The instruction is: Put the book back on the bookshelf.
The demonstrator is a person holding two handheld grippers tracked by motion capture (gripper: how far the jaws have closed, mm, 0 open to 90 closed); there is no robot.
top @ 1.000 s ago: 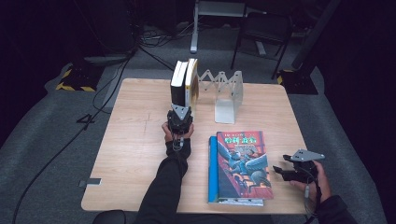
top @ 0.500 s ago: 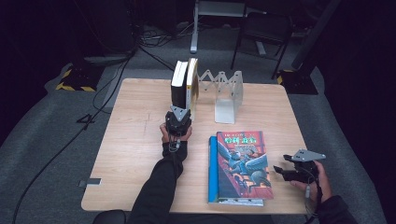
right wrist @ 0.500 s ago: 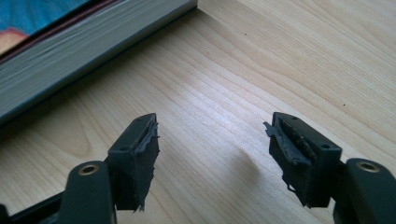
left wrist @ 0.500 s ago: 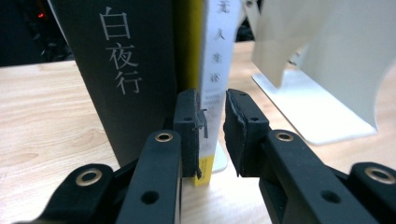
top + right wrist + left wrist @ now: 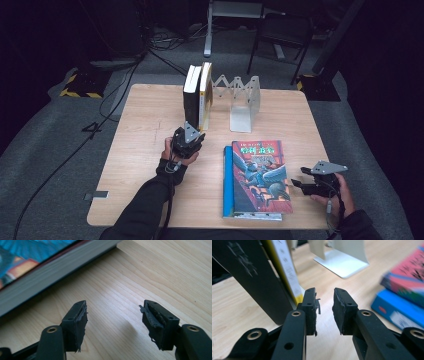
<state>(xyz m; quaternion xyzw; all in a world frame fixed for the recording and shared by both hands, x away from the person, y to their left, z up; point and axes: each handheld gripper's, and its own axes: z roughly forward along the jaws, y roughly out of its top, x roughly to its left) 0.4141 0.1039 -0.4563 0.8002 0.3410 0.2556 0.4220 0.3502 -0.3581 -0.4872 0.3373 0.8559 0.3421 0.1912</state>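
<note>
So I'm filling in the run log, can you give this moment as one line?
left gripper: jaws just opening, nothing between them, by upright books | right gripper: open, empty, beside flat book stack | bookend: unused

The high view is dim and soft: a lit counter (image 5: 150,120) amid dark surroundings. In the left gripper view, the books (image 5: 407,290) at 3 o'clock blur. In the right gripper view, a faint shadow lies on sharp wood grain.

Two upright books (image 5: 198,97) stand left of the bookend (image 5: 244,105) (behind the flat book stack (image 5: 255,179)) on the table (image 5: 140,130).
</note>
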